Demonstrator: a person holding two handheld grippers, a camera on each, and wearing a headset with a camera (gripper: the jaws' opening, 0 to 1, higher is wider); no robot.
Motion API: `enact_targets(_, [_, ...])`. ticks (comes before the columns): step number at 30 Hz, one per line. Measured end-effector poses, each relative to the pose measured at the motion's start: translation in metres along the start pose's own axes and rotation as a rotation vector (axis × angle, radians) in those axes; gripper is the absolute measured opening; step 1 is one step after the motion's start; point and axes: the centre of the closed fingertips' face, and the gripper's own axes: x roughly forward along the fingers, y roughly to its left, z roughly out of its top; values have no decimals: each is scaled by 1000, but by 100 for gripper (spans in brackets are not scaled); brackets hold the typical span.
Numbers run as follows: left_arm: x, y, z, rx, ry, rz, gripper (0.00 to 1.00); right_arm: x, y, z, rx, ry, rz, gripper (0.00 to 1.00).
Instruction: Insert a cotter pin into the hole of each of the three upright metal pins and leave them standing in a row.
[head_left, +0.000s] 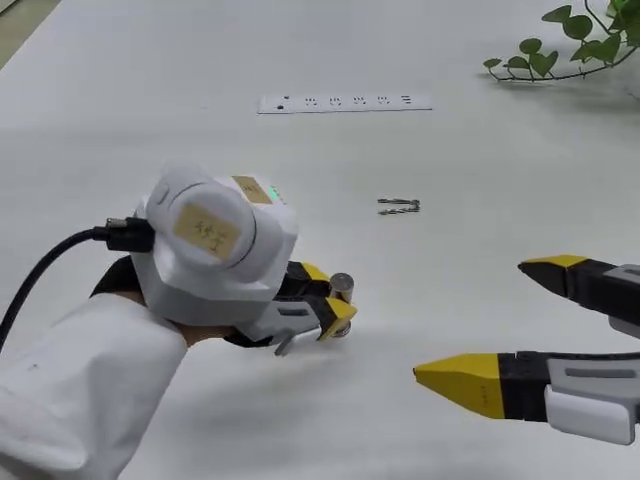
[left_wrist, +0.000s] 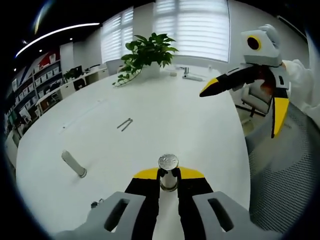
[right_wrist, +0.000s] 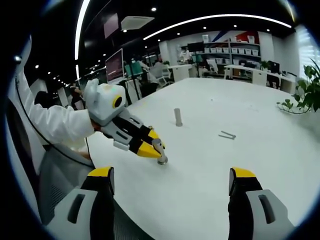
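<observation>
Left gripper (head_left: 330, 296) pinches one metal pin (head_left: 342, 286) upright on the table (head_left: 480, 150), lower centre; right gripper (head_left: 490, 325) hangs spread wide, lower right; cotter pins (head_left: 398, 206) lie at mid-frame; we should hold the pin plumb and still, then pick one cotter pin by its end.

Left tool (head_left: 335, 300), held low at the near left, clamps a metal pin (head_left: 342, 287); right tool (head_left: 470, 320), near right, jaws wide apart.
</observation>
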Motion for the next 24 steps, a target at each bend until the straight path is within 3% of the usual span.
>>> enact_targets(11, [12,-5,-17,34,38,2,9,1,5,-4,11,9,26,93])
enact_targets(18, [13,-7,-15,38,17,1,9,3,5,-7,9,22,34,93])
enact_targets(24, [11,-8,-17,47,-33,-16,10,2,5,-8,5,27,33,93])
